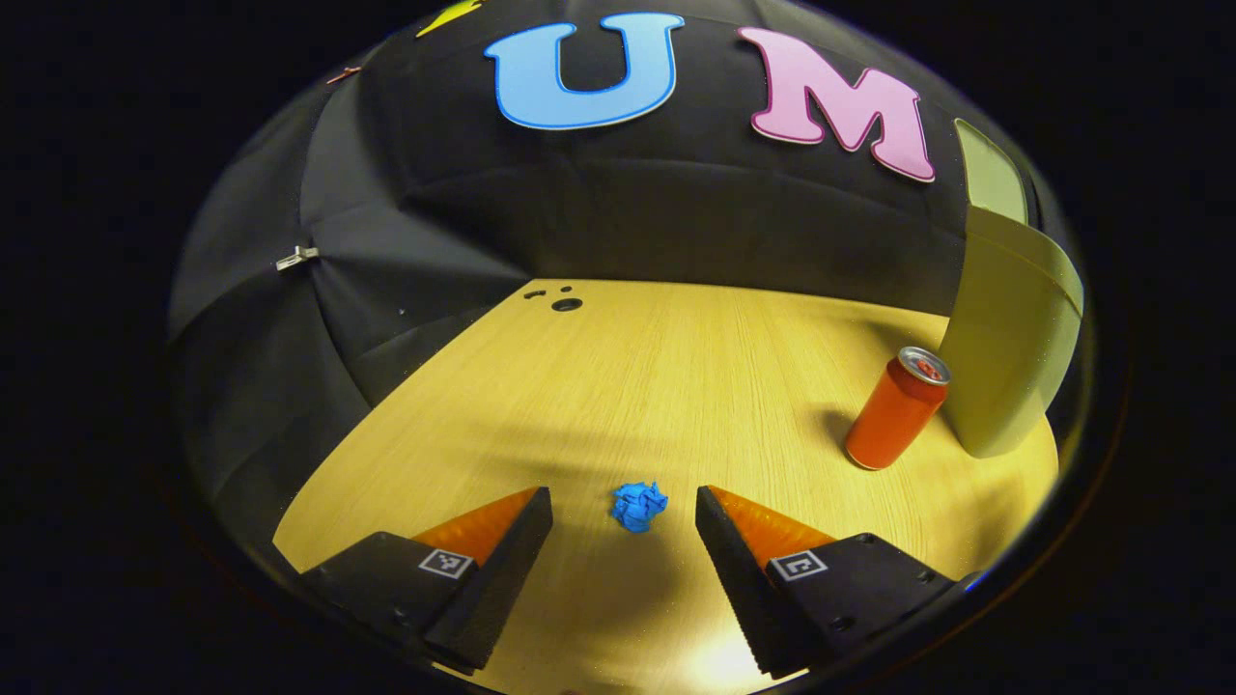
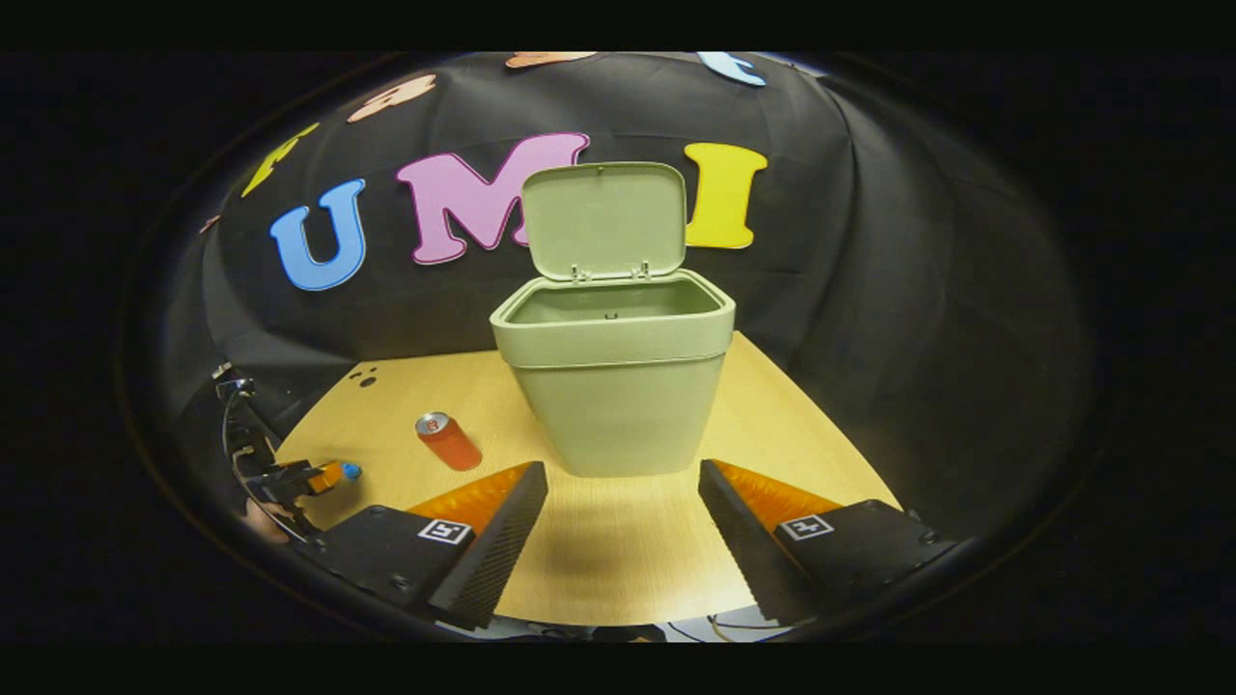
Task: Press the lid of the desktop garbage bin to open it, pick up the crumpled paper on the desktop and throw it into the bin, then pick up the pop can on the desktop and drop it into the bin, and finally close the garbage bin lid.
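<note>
A small blue crumpled paper (image 1: 638, 507) lies on the wooden desktop (image 1: 628, 386), just ahead of my left gripper (image 1: 624, 512) and between its open fingers without touching them. An orange pop can (image 1: 897, 408) stands upright to the right, close beside the green bin (image 1: 1009, 338). In the right gripper view the bin (image 2: 618, 386) stands in the middle of the desk with its lid (image 2: 605, 220) swung up and the inside bare. My right gripper (image 2: 623, 516) hangs open in front of the bin. The can (image 2: 447, 440) is left of the bin, and the left gripper (image 2: 309, 478) shows at far left with the paper (image 2: 350, 471) at its tips.
Dark holes (image 1: 566, 304) mark the desktop's far left corner. Black cloth walls close in the desk at the back and sides. Cables (image 2: 705, 629) hang below the near edge in the right gripper view.
</note>
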Available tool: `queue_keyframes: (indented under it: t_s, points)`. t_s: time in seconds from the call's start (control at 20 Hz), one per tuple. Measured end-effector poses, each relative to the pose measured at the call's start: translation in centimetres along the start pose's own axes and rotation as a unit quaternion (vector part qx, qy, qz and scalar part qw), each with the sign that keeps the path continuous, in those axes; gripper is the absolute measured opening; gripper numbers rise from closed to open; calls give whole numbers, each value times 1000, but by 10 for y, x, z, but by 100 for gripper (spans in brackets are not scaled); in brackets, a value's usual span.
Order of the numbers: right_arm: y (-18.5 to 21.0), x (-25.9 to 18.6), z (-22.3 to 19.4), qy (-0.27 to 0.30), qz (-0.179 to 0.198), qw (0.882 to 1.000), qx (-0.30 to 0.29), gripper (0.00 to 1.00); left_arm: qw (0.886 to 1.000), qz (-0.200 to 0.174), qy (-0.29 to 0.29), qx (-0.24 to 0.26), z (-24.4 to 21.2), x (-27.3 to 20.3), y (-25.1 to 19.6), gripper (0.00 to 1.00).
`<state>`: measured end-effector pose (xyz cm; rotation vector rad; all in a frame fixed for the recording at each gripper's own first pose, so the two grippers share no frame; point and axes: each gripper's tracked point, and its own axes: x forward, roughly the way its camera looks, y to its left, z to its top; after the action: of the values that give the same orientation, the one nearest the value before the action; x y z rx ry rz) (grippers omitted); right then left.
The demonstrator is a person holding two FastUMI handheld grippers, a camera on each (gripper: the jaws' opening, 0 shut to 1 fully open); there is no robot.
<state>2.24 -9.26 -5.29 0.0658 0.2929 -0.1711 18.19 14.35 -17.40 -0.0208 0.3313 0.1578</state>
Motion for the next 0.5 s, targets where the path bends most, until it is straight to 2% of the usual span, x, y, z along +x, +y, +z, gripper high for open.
queue_keyframes:
  t_s: [0.5]
  points:
    - [13,16,-27,39,23,999,-13,99,998,-7,64,11,-31,54,-14,95]
